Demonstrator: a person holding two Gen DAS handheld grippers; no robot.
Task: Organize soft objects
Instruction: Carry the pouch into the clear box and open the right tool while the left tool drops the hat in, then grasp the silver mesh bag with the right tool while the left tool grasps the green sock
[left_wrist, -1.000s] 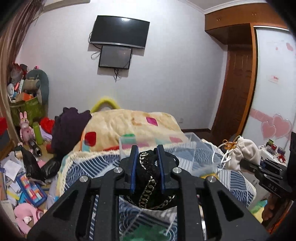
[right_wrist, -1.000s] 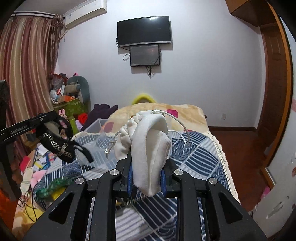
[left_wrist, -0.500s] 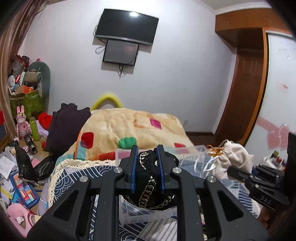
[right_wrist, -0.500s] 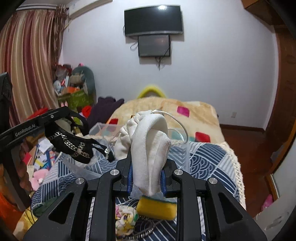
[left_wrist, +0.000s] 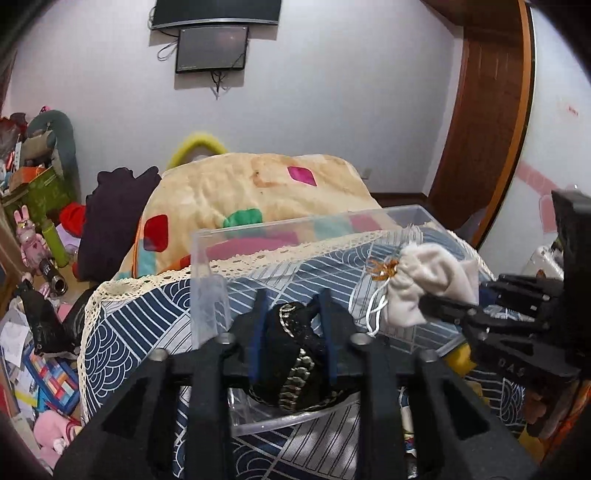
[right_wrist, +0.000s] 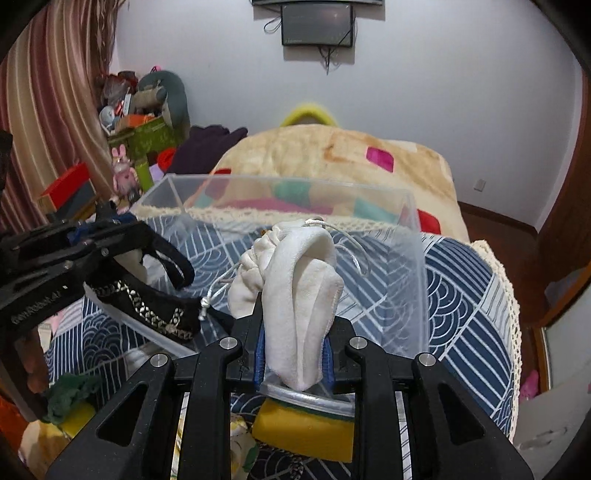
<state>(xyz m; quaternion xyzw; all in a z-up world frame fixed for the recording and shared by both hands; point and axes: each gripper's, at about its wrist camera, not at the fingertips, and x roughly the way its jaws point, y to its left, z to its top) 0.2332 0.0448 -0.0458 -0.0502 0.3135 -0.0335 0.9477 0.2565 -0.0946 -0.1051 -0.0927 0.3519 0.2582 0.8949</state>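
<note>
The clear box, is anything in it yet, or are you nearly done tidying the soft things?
Nothing looks dropped in the clear box yet. In hand: the left gripper grips a black band with gold trim, and the right gripper grips a white drawstring pouch, both over the box. Left outside: a yellow sponge and green fabric.

Your left gripper (left_wrist: 291, 332) hides the lower part of the black pouch (left_wrist: 295, 354). The yellow sponge (right_wrist: 303, 432) sits mostly behind your right gripper (right_wrist: 295, 354). The wall television (left_wrist: 216, 13) is cut off by the top edge.
</note>
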